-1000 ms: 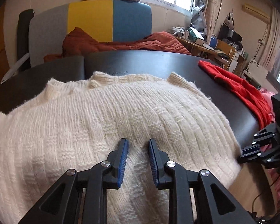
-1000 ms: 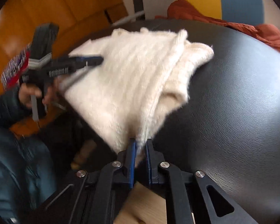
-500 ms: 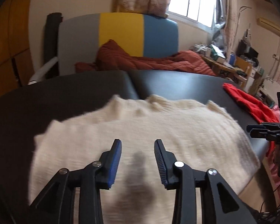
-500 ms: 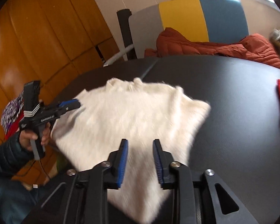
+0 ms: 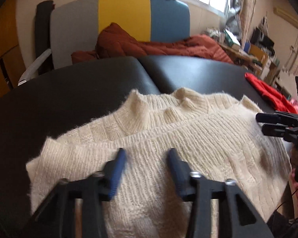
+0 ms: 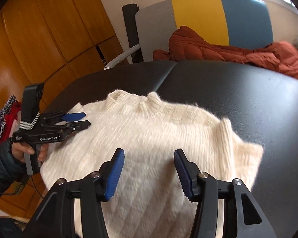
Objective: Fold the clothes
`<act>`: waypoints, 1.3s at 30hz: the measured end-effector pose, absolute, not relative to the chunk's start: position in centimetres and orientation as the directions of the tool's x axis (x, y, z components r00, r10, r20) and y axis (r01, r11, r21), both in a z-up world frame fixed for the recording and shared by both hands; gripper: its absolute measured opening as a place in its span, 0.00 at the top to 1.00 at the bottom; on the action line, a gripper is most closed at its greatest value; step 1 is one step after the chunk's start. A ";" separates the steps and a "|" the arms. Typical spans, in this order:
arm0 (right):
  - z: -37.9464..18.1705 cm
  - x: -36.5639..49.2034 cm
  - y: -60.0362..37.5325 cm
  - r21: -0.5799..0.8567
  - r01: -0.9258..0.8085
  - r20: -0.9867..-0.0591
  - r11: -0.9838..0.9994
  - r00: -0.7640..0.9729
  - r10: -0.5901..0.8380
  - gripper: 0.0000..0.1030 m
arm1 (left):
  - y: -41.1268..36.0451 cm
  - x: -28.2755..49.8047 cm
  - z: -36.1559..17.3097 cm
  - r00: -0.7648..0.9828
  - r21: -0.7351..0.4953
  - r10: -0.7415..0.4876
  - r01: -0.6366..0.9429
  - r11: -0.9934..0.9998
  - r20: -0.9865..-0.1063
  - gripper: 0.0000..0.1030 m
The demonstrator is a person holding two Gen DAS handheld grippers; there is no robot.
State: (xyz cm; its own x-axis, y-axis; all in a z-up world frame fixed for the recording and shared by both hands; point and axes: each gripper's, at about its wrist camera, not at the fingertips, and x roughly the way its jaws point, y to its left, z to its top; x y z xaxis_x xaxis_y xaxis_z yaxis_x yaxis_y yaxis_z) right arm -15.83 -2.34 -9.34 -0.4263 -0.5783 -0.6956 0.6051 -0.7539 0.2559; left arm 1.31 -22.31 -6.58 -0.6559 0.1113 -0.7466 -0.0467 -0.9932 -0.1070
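A cream knitted sweater point(image 5: 168, 138) lies folded on the black padded table point(image 5: 89, 91), near its front edge; it also shows in the right wrist view point(image 6: 149, 130). My left gripper point(image 5: 147, 153) is open and empty, just above the sweater's left part; it also shows from the side in the right wrist view point(image 6: 83, 120). My right gripper point(image 6: 149, 154) is open and empty above the sweater's right part; it also shows at the right edge of the left wrist view point(image 5: 257, 122).
A red garment point(image 5: 268, 93) lies at the table's right edge. A rust-coloured jacket point(image 5: 149, 43) lies on a grey, yellow and blue chair point(image 5: 123, 15) behind the table. Wooden cabinets point(image 6: 39, 39) stand at the left. Cluttered shelves stand at the far right.
My right gripper let go of the sweater's corner and opened wide. Both grippers rose and drew back, the left opening further. The sweater has settled flat on the table.
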 end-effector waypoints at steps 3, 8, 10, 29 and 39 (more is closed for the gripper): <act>-9.6 -16.2 -4.0 0.197 0.620 -0.719 -0.759 -0.435 -0.542 0.50 | -22.5 2.1 -6.6 -0.690 -0.124 0.093 -0.004 -0.992 -0.718 0.93; -9.9 -15.2 -5.9 0.056 0.650 -0.730 -0.758 -0.491 -0.475 0.90 | -21.6 3.1 -4.9 -0.759 -0.093 0.038 0.030 -0.995 -0.650 0.95; -9.2 -15.0 -5.8 0.038 0.641 -0.711 -0.767 -0.521 -0.471 0.94 | -21.3 3.2 -3.6 -0.793 -0.080 0.023 0.033 -0.996 -0.609 0.96; -11.7 -19.2 -4.2 0.189 0.512 -0.682 -0.838 -0.546 -0.487 0.83 | -23.3 -2.4 -8.5 -0.683 -0.164 0.004 0.171 -0.972 -0.730 0.91; -11.9 -19.3 -4.0 0.217 0.516 -0.670 -0.828 -0.538 -0.511 0.80 | -23.8 -1.4 -7.7 -0.680 -0.193 -0.002 0.211 -0.958 -0.734 0.81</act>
State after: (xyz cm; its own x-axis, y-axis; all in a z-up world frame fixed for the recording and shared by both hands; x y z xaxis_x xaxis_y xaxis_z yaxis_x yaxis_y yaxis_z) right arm -19.26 -3.97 -11.85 -0.5385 -0.5113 -0.6697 0.5162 -0.8284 0.2175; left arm -1.38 -23.85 -7.68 -0.6796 -0.0022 -0.7336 0.2114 -0.9581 -0.1931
